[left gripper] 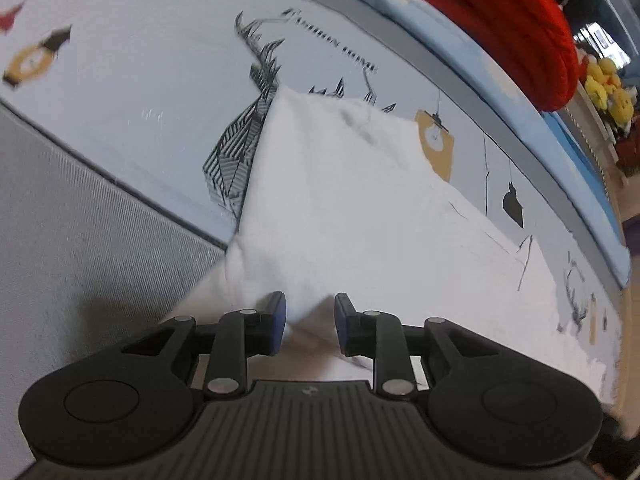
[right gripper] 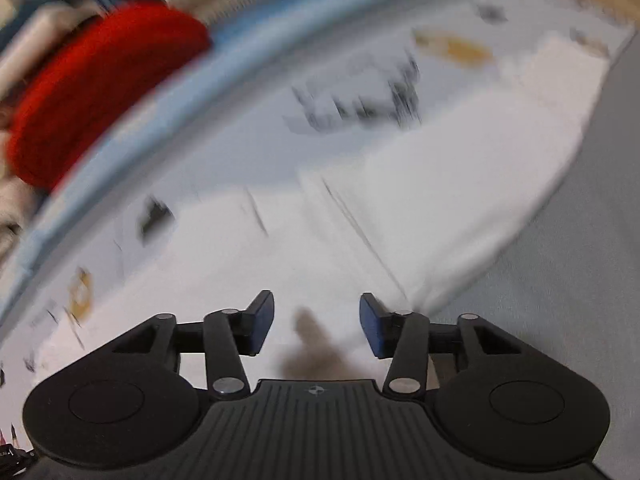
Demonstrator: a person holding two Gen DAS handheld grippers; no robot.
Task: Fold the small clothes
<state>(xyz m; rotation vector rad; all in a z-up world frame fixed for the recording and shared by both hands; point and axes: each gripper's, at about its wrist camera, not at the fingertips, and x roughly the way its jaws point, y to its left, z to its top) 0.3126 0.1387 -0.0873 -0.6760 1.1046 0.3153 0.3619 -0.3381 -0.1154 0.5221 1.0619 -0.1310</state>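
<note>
**Two grippers on one white garment, mid-fold**

Two tools at the near edge of the white garment (left gripper: 344, 200), which lies on a printed tablecloth (left gripper: 152, 92) with black line art and mustard lamp shapes. A grey mat (left gripper: 72, 208) is to the near left of it. Far side: a light-blue edge and a red knitted item (left gripper: 500, 12), not in play.

Left gripper (left gripper: 309, 320): blue pads (left gripper: 278, 322) spread partway, a raised peak of the cloth sitting between them. The pads don't look closed on it; whether either pad touches the fabric, can't tell. Tool is low, nearly level, fingers aimed away across the garment toward the far edge.

Right gripper (right gripper: 316, 324): jaws spread wide, nothing between them, only a shadow on the cloth below. The view is heavily motion-blurred, so this tool is probably moving. It is pitched down over the garment (right gripper: 440, 184), with the right finger near a folded edge running to the far right.

Judgement on the step: gripping near corners before carrying them over.
- Close the left jaws fully on the peak, all layers caught, before lifting.
- Set the right tool on the matching near edge so both hold at the same level.
- Lift just enough to clear, move both together toward the far edge.
- Risk: one layer slips and the fold goes skewed; dragging could bunch the tablecloth.
</note>
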